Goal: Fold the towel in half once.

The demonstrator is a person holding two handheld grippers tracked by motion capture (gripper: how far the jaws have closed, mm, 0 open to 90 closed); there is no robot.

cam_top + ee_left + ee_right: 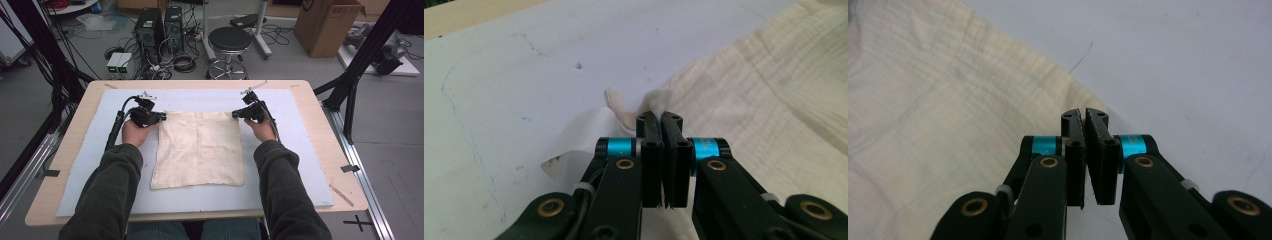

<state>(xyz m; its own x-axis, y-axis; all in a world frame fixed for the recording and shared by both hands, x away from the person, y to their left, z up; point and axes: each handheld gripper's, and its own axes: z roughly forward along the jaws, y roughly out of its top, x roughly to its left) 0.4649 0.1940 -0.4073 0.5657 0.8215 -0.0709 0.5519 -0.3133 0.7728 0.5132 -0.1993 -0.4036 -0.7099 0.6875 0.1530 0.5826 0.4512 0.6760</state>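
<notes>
A cream cloth (200, 150) lies spread flat on a pale mat (300, 165), roughly square. My left gripper (162, 116) is at its far left corner, held in a hand. In the left gripper view the jaws (659, 117) are shut on that corner of the cloth (764, 90), which bunches up at the tips beside a small fabric loop (616, 102) and a white label (579, 135). My right gripper (235, 115) is at the far right corner. Its jaws (1084, 114) are pressed together on the corner tip of the cloth (938, 100).
The mat covers most of a wooden table (82, 120). A thin wooden stick (341, 194) lies near the table's right front edge. Beyond the table stand a stool (229, 40), computer towers (159, 27), cables and a cardboard box (327, 25) on the floor.
</notes>
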